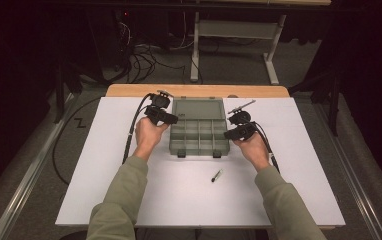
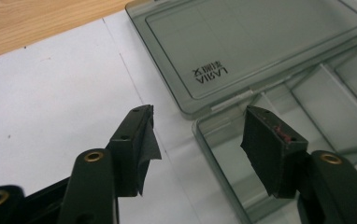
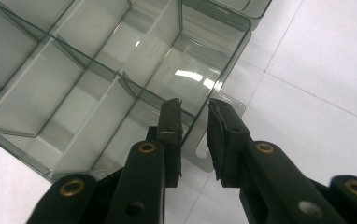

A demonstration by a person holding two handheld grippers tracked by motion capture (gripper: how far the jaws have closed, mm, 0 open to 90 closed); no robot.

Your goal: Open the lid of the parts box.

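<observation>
A clear grey compartment box (image 1: 199, 150) lies open mid-table, its lid (image 1: 198, 107) folded flat toward the far side. My left gripper (image 1: 165, 118) is at the box's left edge. In the left gripper view it (image 2: 200, 123) stands open, with the box's corner wall (image 2: 203, 136) near the hinge between the jaws and the lid (image 2: 260, 42) beyond. My right gripper (image 1: 238, 132) is at the box's right edge. In the right gripper view it (image 3: 194, 106) is narrowly open astride the side wall (image 3: 223, 70), just above a slotted tab (image 3: 235, 108). The compartments look empty.
A small dark pen-like item (image 1: 216, 175) lies on the white table top (image 1: 104, 190) in front of the box. A wooden strip (image 1: 129, 90) runs along the table's far edge. Beyond it are floor cables (image 1: 144, 62) and a desk frame (image 1: 195, 50).
</observation>
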